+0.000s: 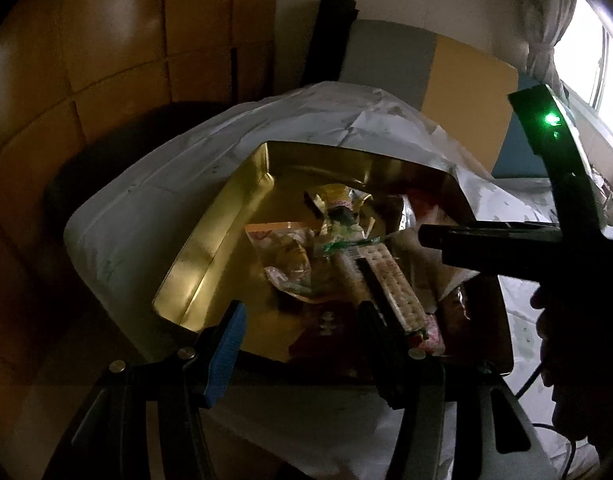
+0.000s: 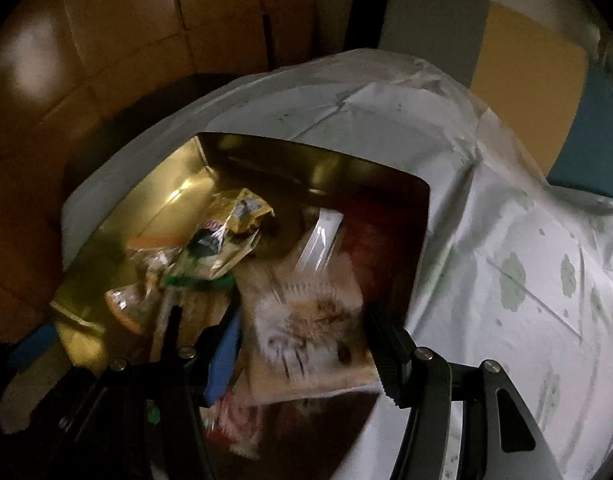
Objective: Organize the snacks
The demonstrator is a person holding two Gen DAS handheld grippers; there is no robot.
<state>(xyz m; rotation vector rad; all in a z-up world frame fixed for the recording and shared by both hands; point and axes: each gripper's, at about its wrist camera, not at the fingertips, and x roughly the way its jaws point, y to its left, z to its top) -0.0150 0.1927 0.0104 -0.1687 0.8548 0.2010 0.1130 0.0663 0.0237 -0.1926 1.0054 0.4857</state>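
tin (image 1: 210,216) sat on the cloth (image 1: 146,184), snacks (image 1: 290,256) heaped at its middle | left gripper (image 1: 302,332) wide, empty, over tin's near edge | right gripper (image 2: 302,344) gripped a pale packet (image 2: 306,320) above the tin (blurred) | tin's left floor bare

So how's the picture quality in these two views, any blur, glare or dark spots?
Left wrist view: dim, mostly sharp; the window is blown out white, the person's hand a silhouette, glare on the gold tin wall. Right wrist view: motion-smeared, especially the cat-print packet between the right claw's fingers; both views bend at the edges.
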